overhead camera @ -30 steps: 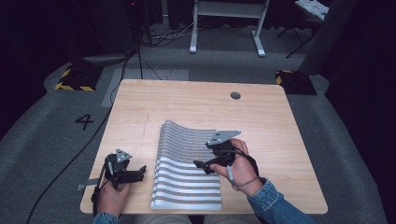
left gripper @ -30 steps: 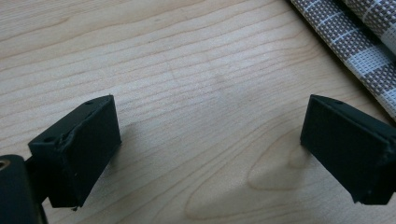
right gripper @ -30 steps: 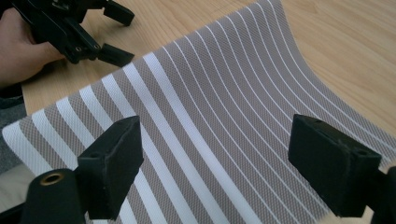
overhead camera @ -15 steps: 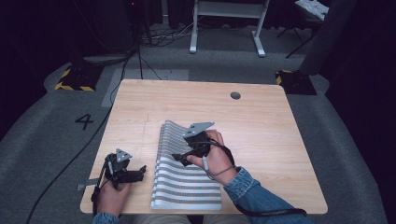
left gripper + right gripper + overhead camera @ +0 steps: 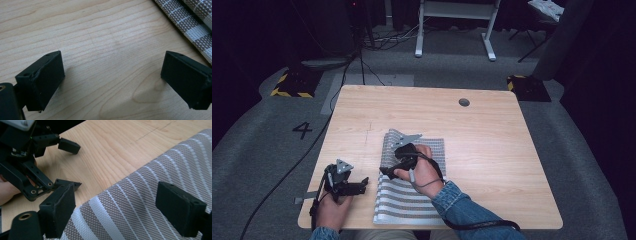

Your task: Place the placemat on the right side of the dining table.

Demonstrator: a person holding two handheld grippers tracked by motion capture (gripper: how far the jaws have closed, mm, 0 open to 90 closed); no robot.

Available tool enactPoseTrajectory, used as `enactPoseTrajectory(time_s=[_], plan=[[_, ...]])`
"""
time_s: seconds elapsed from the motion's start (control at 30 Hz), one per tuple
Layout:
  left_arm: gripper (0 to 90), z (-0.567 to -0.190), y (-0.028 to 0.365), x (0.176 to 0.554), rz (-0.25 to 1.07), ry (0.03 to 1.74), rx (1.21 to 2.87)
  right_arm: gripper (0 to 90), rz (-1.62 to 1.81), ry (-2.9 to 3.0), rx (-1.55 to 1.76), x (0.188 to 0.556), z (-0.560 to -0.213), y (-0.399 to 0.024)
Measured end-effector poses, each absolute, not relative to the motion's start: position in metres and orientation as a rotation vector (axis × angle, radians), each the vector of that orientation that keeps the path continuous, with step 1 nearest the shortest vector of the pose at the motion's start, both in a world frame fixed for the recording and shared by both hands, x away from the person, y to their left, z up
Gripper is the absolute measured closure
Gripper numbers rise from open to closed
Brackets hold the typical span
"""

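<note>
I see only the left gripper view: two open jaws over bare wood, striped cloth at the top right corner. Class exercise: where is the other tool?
Observer: The right tool hangs over the left part of the striped mat, seen from the high view.
Operator: Is it gripping the cloth?
Observer: No. In the right gripper view its jaws stand wide apart above the mat, with nothing between them.
Operator: How is my tool placed relative to it?
Observer: The left tool sits on the table just left of the mat's edge, pointing toward it.

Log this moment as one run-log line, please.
left gripper: open, on table | right gripper: open, over striped mat | mat: flat, ungripped
</note>
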State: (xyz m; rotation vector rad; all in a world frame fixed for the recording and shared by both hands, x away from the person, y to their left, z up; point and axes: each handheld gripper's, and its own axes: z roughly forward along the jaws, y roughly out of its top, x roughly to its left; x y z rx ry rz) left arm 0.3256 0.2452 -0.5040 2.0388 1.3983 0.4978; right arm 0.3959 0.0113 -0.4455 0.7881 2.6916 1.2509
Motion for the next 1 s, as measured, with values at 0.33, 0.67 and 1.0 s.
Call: enactPoseTrajectory(time_s=[0.33, 0.67, 1.0], plan=[[5.0, -0.504, 0.245, 0.326, 0.502, 1.399, 2.036, 14.8, 1.176, 2.693, 0.844, 0.398, -0.463, 0.021], [5.0, -0.504, 0.245, 0.326, 0.498, 1.395, 2.041, 14.6, 1.001, 2.733, 0.817, 0.397, -0.471, 0.016], [5.0, -0.504, 0.245, 0.326, 0.498, 1.398, 2.039, 24.7, 0.972, 2.77, 0.884, 0.395, -0.478, 0.017]])
